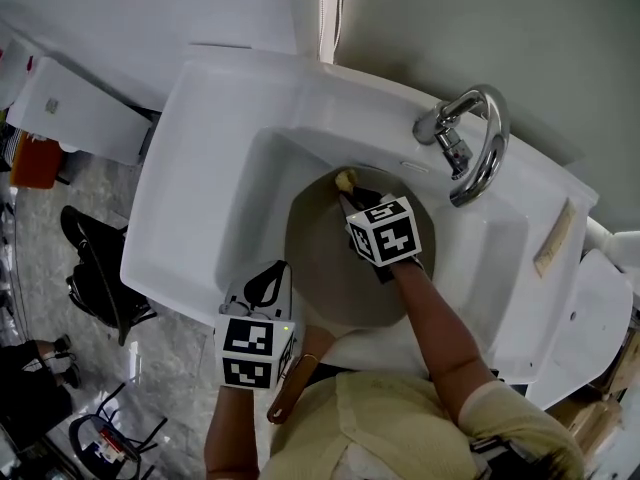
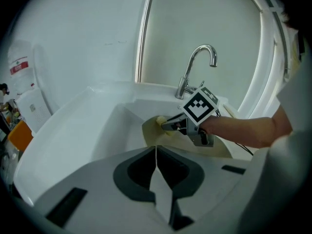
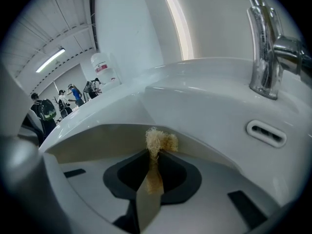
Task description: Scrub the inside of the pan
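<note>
- Where the glossy white sink (image 1: 196, 168) dips into its basin, a round pan (image 1: 325, 268) sits low, its inside a smooth, matt cream.
- From the pan's near side a brown wooden handle (image 1: 292, 388), flat and rounded at the end, reaches over the sink's front edge towards the person.
- The right gripper (image 1: 350, 194) reaches down into the pan, its jaws pressed together on a scrubber (image 3: 157, 141), a small tuft of coarse, straw-coloured fibres that frays out past the jaw tips.
- That tuft lies at the pan's far wall, just under the rim, and seems to touch it.
- A white cube with black square markers (image 1: 384, 230) rides on top of the right gripper, with a bare forearm (image 1: 440, 323) behind it.
- The left gripper (image 2: 156, 152) hangs at the sink's near-left edge, just beside the wooden handle; its pale jaws meet in a thin line with nothing between them, and its dark grey pads form a rounded hollow on either side.
- A chrome tap (image 1: 472, 138), curved like a hook and bright with reflections, stands on the ledge behind the basin.
- Below the tap a narrow oval overflow slot (image 3: 265, 133) is cut into the basin's back wall.
- On the sink's right ledge lies a pale, flat wooden strip (image 1: 555, 238).
</note>
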A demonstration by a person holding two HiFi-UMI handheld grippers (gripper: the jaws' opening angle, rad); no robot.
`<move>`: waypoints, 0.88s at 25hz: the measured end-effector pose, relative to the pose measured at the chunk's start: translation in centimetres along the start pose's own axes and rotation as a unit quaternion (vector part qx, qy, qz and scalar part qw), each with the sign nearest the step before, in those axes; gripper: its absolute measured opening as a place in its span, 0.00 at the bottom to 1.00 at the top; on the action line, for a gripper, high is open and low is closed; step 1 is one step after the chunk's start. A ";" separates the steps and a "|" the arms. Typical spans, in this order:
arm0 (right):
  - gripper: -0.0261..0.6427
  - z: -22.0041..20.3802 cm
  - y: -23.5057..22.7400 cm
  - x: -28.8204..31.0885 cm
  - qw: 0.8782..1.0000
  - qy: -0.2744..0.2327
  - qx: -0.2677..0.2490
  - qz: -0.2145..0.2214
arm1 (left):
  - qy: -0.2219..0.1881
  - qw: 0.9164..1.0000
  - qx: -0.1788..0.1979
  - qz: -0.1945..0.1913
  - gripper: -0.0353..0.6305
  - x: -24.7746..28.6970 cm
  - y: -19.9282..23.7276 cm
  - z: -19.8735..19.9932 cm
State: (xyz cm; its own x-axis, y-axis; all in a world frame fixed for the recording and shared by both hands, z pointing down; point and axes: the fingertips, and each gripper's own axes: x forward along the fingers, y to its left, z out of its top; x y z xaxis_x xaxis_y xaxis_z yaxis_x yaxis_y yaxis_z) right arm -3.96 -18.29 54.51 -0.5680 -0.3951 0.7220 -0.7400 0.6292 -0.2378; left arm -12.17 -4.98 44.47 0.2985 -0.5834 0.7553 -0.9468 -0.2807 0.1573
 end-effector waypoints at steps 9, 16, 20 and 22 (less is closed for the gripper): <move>0.15 -0.5 1.1 1.3 1.000 0.013 -0.007 0.017 | 0.011 0.999 -0.039 -0.008 0.14 0.6 0.7 -1.4; 0.15 -0.7 2.8 1.8 0.998 0.018 -0.021 0.048 | 0.004 0.996 -0.083 -0.025 0.14 0.7 0.9 -1.6; 0.15 -0.7 4.2 2.0 0.997 0.019 -0.038 0.068 | -0.007 0.992 -0.118 -0.032 0.15 0.7 1.1 -1.5; 0.15 -0.7 5.0 2.0 0.996 0.020 -0.049 0.078 | -0.010 0.990 -0.133 -0.042 0.18 0.8 0.9 -1.5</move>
State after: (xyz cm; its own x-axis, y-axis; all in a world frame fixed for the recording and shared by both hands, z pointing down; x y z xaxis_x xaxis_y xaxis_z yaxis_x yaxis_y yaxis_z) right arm -8.52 -15.51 55.22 -0.6566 -0.2628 0.7070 -0.6044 0.7440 -0.2848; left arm -13.01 -4.55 46.17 0.3776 -0.5828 0.7196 -0.9157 -0.1194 0.3838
